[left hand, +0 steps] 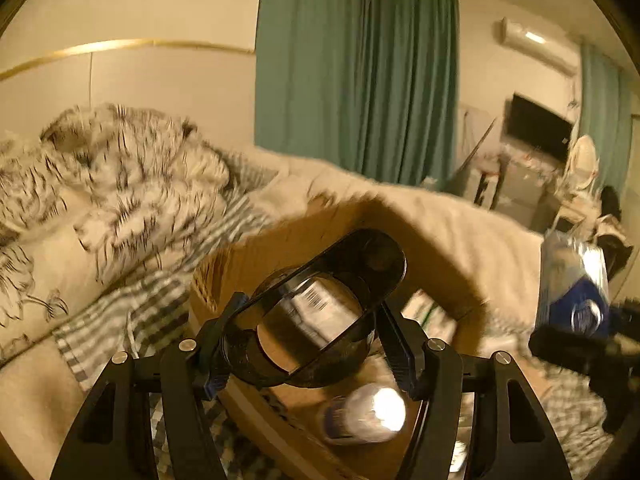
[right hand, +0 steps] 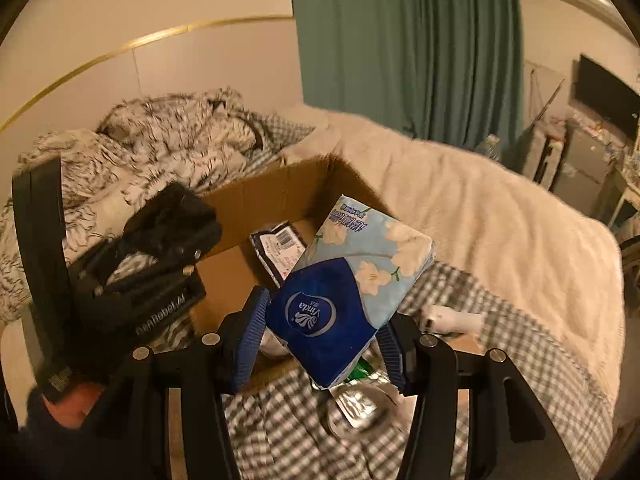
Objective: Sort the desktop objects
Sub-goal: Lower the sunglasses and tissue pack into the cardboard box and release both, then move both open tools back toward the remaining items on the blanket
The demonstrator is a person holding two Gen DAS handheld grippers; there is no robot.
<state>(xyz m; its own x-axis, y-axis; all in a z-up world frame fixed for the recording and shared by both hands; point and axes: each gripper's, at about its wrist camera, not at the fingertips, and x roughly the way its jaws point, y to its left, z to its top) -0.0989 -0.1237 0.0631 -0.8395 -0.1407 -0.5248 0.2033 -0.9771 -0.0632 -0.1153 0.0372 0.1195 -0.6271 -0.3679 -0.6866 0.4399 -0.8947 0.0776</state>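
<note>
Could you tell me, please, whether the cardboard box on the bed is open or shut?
Open: the cardboard box shows its bare inner walls and floor, with a dark barcoded packet lying inside.

Home bedroom: bed (right hand: 500, 216) with rumpled duvet (left hand: 120, 184), teal curtains (left hand: 356, 80), wall TV (left hand: 538, 126)

The right gripper (right hand: 320, 344) clamped a blue tissue pack (right hand: 352, 280) above the near edge of an open cardboard box (right hand: 276, 196) on the bed (right hand: 500, 220). A dark packet (right hand: 278, 244) lay inside the box. The left gripper (right hand: 160, 248) hung over the box's left edge.
</note>
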